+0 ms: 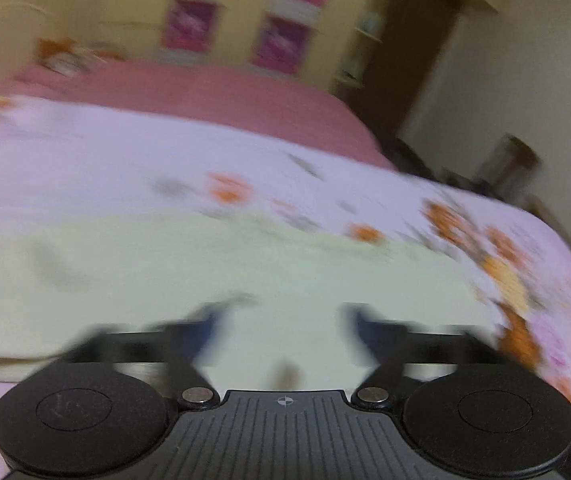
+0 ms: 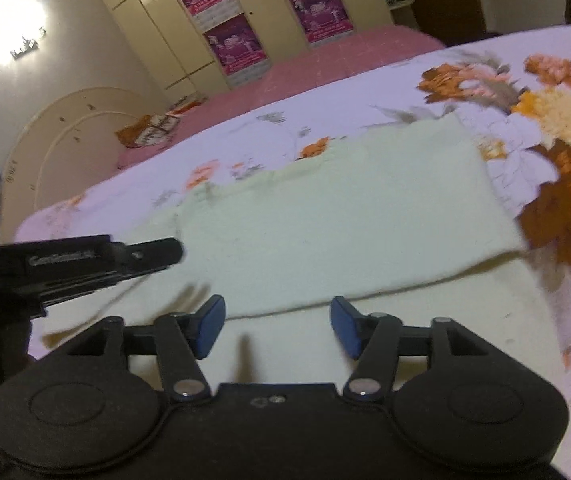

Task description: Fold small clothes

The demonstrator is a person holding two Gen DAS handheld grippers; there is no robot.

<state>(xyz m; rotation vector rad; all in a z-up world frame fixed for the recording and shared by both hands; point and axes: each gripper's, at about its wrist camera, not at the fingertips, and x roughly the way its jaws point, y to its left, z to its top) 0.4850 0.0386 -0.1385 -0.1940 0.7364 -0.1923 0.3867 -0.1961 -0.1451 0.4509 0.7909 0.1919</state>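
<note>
Left wrist view, heavily blurred: left gripper (image 1: 281, 320) spread wide, nothing between the blue-padded fingers (image 1: 365, 326). Poised above a pale green garment (image 1: 189, 264) lying flat on a floral bedspread (image 1: 85, 160). Behind, a pink sheet (image 1: 221, 92) and a cream wardrobe (image 1: 241, 12) carrying magenta posters (image 1: 281, 44).

Right wrist view, sharper: right gripper (image 2: 277, 326) parted to a moderate gap, blue pads (image 2: 345, 326) clear of any cloth, nothing held. Positioned over the near layer of the pale green garment (image 2: 325, 220), already folded, upper layer ending in an edge just beyond the fingertips. Garment laid on the floral bedspread (image 2: 545, 128), orange and yellow flower print to the right. Left gripper (image 2: 157, 254) entering from the left edge, seen side-on, tip over the garment's left part; contact with the cloth not determinable. Pink sheet (image 2: 325, 60) and wardrobe (image 2: 157, 32) beyond.
</note>
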